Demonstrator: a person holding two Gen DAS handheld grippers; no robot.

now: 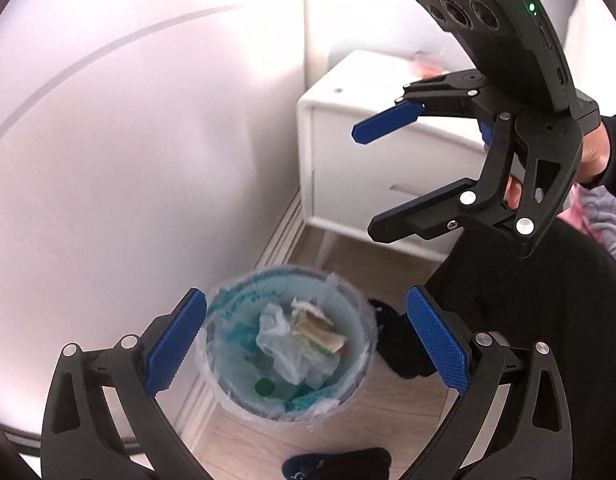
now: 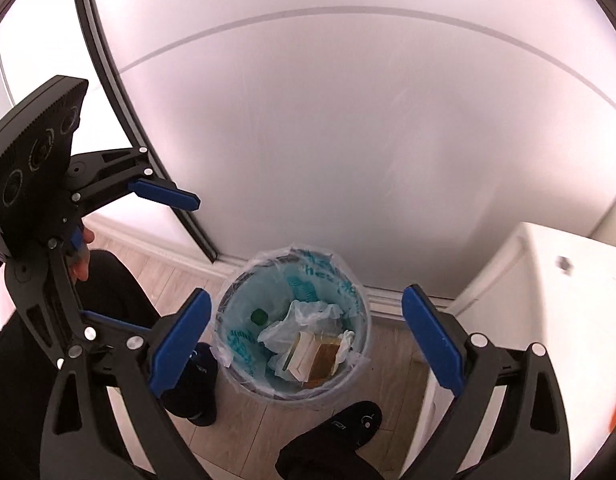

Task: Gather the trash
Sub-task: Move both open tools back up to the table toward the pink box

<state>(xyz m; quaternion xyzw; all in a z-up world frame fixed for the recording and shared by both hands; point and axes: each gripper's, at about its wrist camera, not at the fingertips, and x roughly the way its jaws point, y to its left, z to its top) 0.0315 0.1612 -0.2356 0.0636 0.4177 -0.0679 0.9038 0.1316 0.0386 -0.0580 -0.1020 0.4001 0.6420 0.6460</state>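
Observation:
A round bin with a clear liner stands on the wooden floor against the wall. Inside lie a crumpled clear plastic bag, a small cardboard box and a green cap. My left gripper hangs open high above the bin, nothing between its blue pads. My right gripper is also wide open and empty, up beside the left one over the bin.
A frosted glass panel rises behind the bin. A white nightstand stands to its right. A person's feet in black socks and a black trouser leg are close to the bin.

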